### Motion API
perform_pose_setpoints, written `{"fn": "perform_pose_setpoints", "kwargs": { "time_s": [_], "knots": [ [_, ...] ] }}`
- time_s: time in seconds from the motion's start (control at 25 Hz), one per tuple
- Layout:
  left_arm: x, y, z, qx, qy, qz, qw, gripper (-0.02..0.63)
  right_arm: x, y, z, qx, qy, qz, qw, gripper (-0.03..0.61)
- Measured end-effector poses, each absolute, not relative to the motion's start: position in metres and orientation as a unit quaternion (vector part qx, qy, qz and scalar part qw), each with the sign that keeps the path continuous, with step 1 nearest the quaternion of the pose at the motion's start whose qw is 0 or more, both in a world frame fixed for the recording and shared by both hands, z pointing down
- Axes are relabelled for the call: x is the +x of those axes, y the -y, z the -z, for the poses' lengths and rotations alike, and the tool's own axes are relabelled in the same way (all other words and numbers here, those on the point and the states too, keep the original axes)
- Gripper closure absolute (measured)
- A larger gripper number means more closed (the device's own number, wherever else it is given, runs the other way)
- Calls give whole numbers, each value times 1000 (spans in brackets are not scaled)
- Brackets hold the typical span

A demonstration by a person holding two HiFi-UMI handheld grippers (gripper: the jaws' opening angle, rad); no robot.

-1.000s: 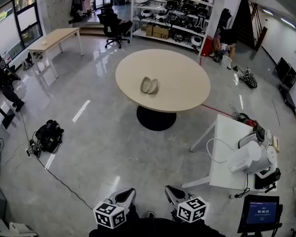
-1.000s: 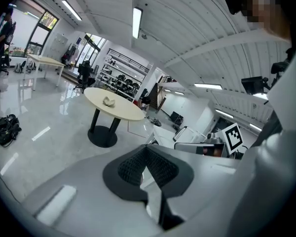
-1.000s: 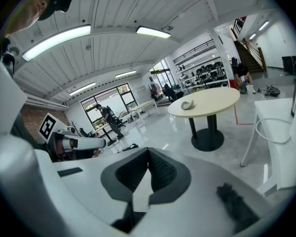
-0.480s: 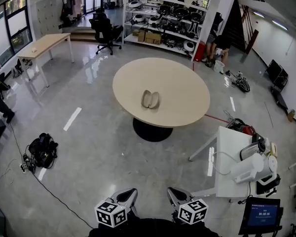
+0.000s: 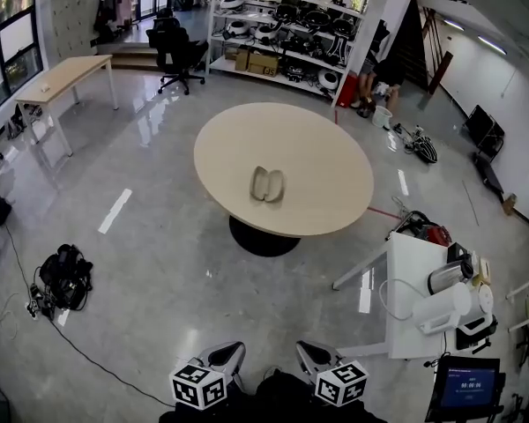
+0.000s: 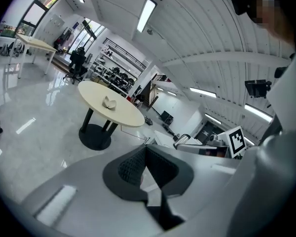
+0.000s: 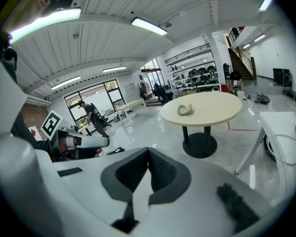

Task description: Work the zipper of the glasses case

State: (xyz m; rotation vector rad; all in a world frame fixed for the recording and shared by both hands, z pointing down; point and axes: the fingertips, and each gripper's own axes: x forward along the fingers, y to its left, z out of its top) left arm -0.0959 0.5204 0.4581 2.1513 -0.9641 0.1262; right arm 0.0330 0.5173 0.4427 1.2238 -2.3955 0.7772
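The glasses case (image 5: 267, 184), pale grey and lying open, rests near the middle of the round beige table (image 5: 326, 161) far ahead of me. It also shows small in the left gripper view (image 6: 108, 102) and in the right gripper view (image 7: 185, 109). My left gripper (image 5: 225, 357) and right gripper (image 5: 310, 355) sit at the bottom of the head view, several steps short of the table. Both are shut with nothing between their pads. Each gripper's pads meet in its own view: left (image 6: 145, 149), right (image 7: 148, 153).
A white side table (image 5: 423, 276) with appliances and cables stands at right, a monitor (image 5: 464, 383) near it. A black bag (image 5: 63, 274) and cables lie on the floor at left. Shelving (image 5: 282, 33), an office chair (image 5: 172, 51) and a long desk (image 5: 57, 77) are at the back.
The round table and case have drawn nearer and lower in the head view as I moved forward across the floor. Both grippers stay shut and low in the frame.
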Motion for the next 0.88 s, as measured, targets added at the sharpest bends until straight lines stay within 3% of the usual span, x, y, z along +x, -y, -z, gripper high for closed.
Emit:
{"fn": "perform_pose_setpoints", "kwargs": {
  "time_s": [0.44, 0.88],
  "knots": [
    [-99, -443, -465, 822, 417, -59, 383, 609, 34, -429, -458, 395, 856, -293, 159, 575],
    [-54, -344, -442, 821, 447, -69, 349, 609, 74, -321, -444, 361, 877, -285, 139, 575]
  ]
}}
